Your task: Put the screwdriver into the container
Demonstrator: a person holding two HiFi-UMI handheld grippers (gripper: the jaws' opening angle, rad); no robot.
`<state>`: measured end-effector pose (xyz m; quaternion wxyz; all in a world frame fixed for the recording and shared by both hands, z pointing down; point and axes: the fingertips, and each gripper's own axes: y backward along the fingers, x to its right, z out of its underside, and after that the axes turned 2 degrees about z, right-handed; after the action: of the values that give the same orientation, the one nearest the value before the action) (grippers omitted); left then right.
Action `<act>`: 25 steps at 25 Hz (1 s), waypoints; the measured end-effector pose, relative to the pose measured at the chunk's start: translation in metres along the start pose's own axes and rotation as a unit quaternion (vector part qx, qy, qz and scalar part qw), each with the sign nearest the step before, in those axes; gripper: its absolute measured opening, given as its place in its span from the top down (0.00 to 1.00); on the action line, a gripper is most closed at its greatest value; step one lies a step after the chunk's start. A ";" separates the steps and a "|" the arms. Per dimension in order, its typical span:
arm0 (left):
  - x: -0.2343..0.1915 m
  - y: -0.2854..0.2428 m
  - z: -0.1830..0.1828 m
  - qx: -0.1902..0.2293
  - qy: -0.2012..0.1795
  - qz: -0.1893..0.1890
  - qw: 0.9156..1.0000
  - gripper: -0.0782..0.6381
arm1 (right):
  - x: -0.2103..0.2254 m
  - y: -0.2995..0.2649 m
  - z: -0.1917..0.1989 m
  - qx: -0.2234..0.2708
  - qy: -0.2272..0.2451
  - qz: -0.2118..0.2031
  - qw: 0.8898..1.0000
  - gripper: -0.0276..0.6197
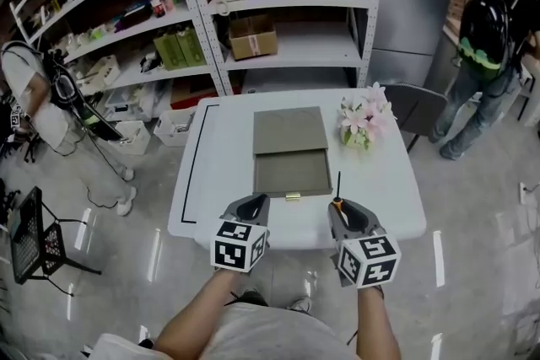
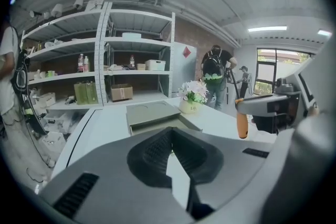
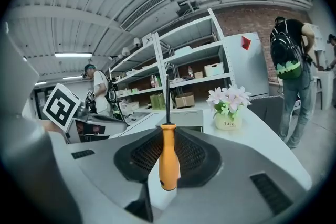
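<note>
The screwdriver (image 3: 169,161) has an orange handle and a thin black shaft. My right gripper (image 3: 168,136) is shut on the handle, and the shaft points up and away. In the head view my right gripper (image 1: 338,207) hovers over the white table's (image 1: 380,190) near edge, with the screwdriver (image 1: 337,188) just right of the container (image 1: 292,174). The container is a flat grey box, open, and its lid (image 1: 289,131) lies flat behind it. My left gripper (image 1: 256,201) hangs near the container's front left corner, shut with nothing in it. In the left gripper view my left gripper (image 2: 170,137) faces the container (image 2: 157,115).
A white pot of pink flowers (image 1: 364,119) stands at the table's back right. Metal shelves (image 1: 278,13) with boxes and bottles stand behind the table. A grey chair (image 1: 413,110) and a person with a backpack (image 1: 489,38) are at the right. A black line (image 1: 196,156) runs along the table's left side.
</note>
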<state>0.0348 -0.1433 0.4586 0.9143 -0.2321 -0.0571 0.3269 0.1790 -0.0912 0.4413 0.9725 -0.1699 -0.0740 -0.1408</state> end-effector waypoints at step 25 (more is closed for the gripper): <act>-0.105 -0.068 0.009 -0.020 0.048 -0.022 0.998 0.88 | 0.006 -0.141 -0.006 -0.128 0.162 -0.071 0.976 0.84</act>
<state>-0.0103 -0.2516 0.5026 0.9180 -0.2647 -0.0243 0.2943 0.1433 -0.2224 0.4806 0.9292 -0.2624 0.0918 -0.2433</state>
